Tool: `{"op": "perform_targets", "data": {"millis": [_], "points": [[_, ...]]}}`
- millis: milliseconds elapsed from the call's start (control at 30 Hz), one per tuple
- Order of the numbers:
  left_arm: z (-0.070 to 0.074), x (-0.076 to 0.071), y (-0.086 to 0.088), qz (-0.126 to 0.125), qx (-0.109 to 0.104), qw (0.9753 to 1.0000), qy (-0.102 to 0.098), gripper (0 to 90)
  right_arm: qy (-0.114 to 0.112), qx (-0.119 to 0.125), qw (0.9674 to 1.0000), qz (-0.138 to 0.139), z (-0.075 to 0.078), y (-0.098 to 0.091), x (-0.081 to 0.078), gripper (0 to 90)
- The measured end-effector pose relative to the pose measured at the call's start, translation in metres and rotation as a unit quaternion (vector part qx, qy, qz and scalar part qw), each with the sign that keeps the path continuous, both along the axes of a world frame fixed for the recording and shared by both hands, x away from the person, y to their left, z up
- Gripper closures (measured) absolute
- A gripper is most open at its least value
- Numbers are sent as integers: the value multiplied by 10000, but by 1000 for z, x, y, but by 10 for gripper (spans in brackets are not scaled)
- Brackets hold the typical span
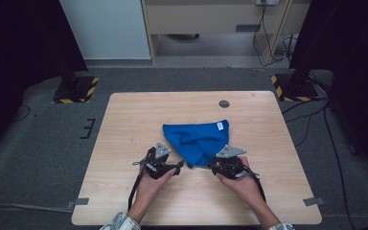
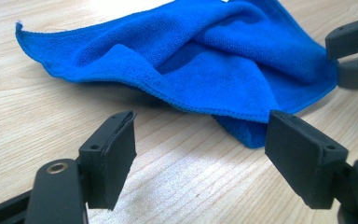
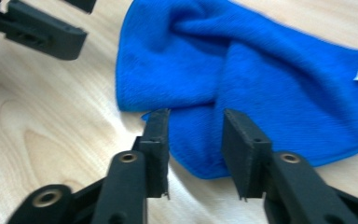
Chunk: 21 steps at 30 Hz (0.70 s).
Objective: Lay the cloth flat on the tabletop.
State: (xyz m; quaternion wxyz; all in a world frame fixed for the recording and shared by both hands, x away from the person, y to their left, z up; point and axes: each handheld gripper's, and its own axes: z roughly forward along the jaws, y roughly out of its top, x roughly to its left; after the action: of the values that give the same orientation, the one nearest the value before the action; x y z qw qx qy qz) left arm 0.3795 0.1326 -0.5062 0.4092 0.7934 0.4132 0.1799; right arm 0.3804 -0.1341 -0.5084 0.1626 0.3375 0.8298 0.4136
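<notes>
While blue cloth (image 1: 199, 140) lies crumpled mid-table (image 1: 124, 120), left gripper (image 2: 200, 140) jaws gape beside near edge; right gripper (image 3: 196, 140) jaws parted, straddling corner.

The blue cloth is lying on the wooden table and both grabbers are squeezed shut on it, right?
Not quite. The blue cloth does lie on the wooden table, but neither grabber is shut on it. The left gripper, in the left gripper view, has its jaws wide apart, short of the cloth. The right gripper, in the right gripper view, is open around the cloth's edge.
</notes>
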Motion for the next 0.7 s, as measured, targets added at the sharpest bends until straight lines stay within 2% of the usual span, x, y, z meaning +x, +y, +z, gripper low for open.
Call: {"op": "perform_targets", "data": {"millis": [167,433,700], "points": [[-1,1,1,18,13,10000,16,239,28,-51,9998,167,-4,6,-1,560],[-3,1,-3,-35,89,10000,17,238,101,-328,9992,183,-15,11,1,488],[-6,1,-7,-133,82,9998,82,263,127,-389,9991,147,-17,9,4,500]]}}
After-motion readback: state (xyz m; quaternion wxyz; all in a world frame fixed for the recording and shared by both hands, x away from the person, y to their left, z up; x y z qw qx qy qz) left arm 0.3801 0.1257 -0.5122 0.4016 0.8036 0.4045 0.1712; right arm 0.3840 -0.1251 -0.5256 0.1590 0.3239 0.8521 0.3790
